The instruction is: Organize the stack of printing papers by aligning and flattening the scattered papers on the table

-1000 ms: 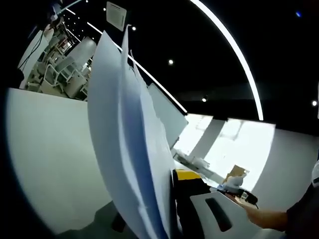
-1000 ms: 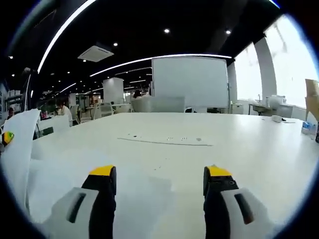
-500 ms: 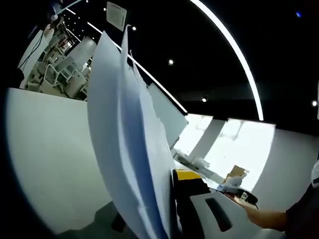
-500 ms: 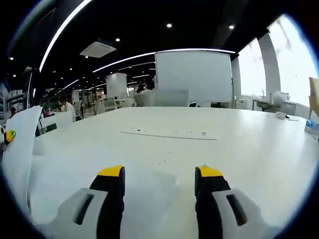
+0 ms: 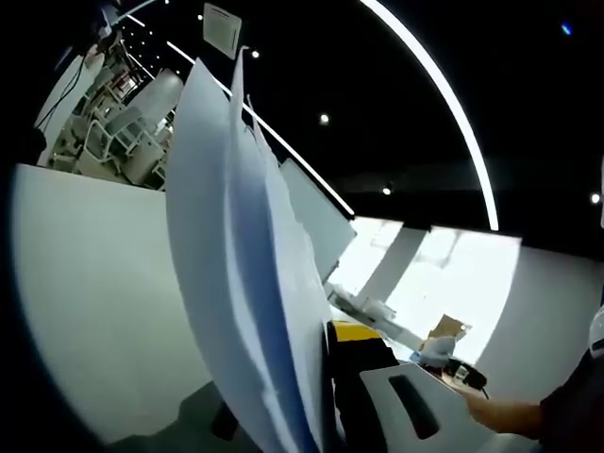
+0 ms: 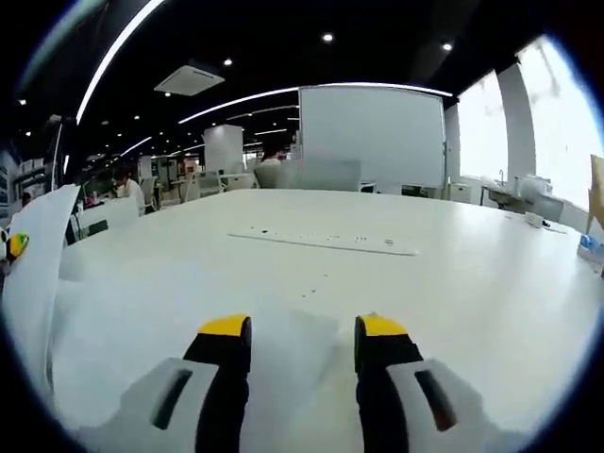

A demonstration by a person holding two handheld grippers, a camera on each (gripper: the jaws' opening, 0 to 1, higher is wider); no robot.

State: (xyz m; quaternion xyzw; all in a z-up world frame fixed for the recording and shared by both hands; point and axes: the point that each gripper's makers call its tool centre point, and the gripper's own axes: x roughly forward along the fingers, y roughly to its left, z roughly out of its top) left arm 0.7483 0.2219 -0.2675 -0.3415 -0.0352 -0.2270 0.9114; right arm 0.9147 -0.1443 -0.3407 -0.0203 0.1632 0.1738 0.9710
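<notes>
Against the worktop (image 5: 104,311), in the left gripper view, the papers (image 5: 241,283) are standing on edge as a fanned sheaf, rising from the bottom of the picture to near its top. The left hand-held gripper (image 5: 326,401) is pinching them at their lower part: one yellow-tipped jaw is pressing on the sheaf's right face, while the other jaw is hiding behind the sheets, so the grip reads as clamped on the papers. Holding them upright like this is probably meant to let the loose edges drop level against the worktop; the sheet tops are splaying apart, so the alignment is looking unfinished. Right of the papers, low in the picture, a person's hand (image 5: 491,411) is showing.

On the worktop (image 6: 453,274) in the right gripper view, a flat sheet (image 6: 189,316) is lying just ahead of the right hand-held gripper (image 6: 302,330) and running under it. Its jaws are standing a narrow gap apart, with nothing visibly caught between them; they are hovering low over the sheet, seemingly placed to pinch or press it. At the worktop's left edge the upright papers (image 6: 38,274) are curving upward. Beyond the sheet, a power strip (image 6: 326,243) is lying across the worktop's middle.
</notes>
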